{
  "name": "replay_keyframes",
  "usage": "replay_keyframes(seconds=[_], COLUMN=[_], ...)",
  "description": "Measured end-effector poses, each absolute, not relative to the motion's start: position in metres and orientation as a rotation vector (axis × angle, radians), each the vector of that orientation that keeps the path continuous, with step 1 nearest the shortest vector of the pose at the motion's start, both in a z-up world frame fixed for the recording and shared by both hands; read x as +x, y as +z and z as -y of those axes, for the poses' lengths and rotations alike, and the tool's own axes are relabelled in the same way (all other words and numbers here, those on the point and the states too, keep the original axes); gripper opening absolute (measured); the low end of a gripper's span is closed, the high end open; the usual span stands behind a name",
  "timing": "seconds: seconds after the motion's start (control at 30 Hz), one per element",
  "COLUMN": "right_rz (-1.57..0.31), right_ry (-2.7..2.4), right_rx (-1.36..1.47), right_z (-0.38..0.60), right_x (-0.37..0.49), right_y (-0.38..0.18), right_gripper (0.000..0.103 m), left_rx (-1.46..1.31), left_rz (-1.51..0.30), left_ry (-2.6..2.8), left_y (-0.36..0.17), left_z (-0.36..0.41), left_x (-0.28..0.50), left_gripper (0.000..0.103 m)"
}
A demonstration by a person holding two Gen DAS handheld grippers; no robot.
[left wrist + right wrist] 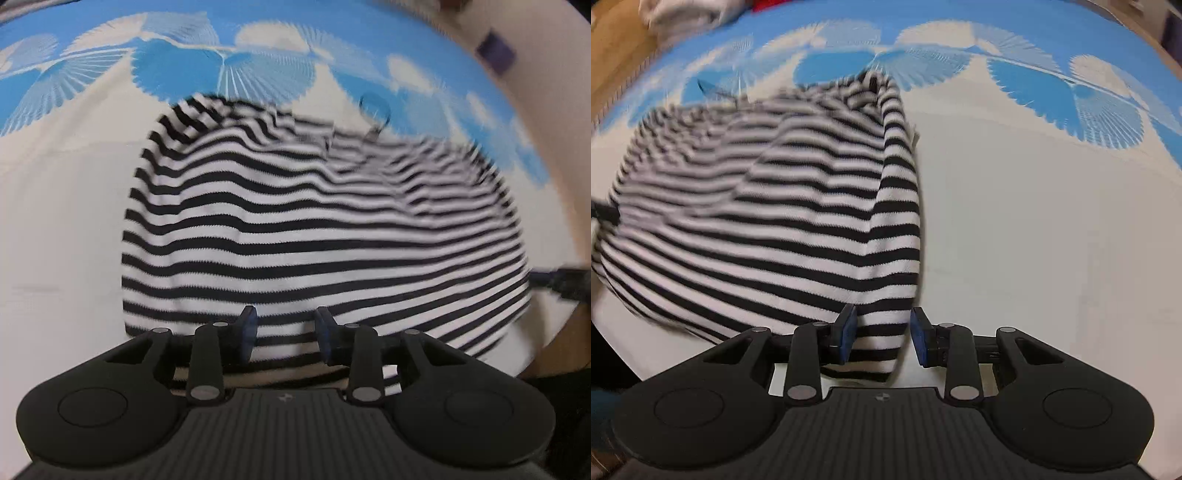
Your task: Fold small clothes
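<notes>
A black-and-white striped garment (314, 236) lies on a white and blue patterned cloth (62, 206). My left gripper (285, 334) is open, its jaws apart over the garment's near edge. In the right wrist view the same striped garment (768, 221) lies folded, with a raised fold along its right side. My right gripper (882, 334) is open, with the garment's near right corner lying between its fingers. The other gripper's dark tip (561, 280) shows at the garment's right edge in the left wrist view.
The cloth's blue fan pattern (1052, 85) runs along the far side. A wooden floor (617, 55) and a pale bundle (687, 14) lie beyond the far left corner. A purple object (496, 50) sits at the far right.
</notes>
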State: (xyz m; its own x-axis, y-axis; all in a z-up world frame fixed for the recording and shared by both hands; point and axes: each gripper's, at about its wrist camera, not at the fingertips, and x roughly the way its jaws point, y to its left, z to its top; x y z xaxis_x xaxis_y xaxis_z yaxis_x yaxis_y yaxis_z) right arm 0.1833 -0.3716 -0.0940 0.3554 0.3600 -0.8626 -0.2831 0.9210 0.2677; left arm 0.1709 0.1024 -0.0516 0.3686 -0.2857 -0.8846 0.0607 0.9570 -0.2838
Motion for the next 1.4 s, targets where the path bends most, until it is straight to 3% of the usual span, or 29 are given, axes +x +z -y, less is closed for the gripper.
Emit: replay_keyframes(seconds=[0.13,0.17,0.2,0.5,0.63,1.4], right_rz=[-1.183,-1.204,-1.209,-0.829,-0.748,-0.698], right_ry=[0.366,0.353,0.339,0.169,0.164,0.207], right_rx=[-0.036,-0.078,-0.104,0.069,0.201,0.102], right_z=[0.363,0.361,0.359,0.368,0.362,0.225], right_x=[0.172,0.171,0.168,0.120,0.093,0.074], right_y=[-0.107,-0.111,-0.113,-0.029,-0.012,-0.020], right_gripper=[0.033,0.033,0.033,0.037,0.043,0.043], left_rx=[-0.124,-0.076,-0.053,-0.149,-0.200,-0.275], left_rz=[-1.283,-1.321,-1.315,-0.887,-0.797,-0.763], left_ry=[-0.189,-0.168,-0.162,-0.031,-0.007,0.130], left_y=[-0.069,-0.078,-0.079,0.024,0.036,0.025], left_z=[-0.105,-0.103,-0.102,-0.126,-0.129,-0.182], left_x=[0.161,0.159,0.156,0.098,0.065,0.028], left_gripper=[0.039,0.049,0.050,0.051,0.051,0.051])
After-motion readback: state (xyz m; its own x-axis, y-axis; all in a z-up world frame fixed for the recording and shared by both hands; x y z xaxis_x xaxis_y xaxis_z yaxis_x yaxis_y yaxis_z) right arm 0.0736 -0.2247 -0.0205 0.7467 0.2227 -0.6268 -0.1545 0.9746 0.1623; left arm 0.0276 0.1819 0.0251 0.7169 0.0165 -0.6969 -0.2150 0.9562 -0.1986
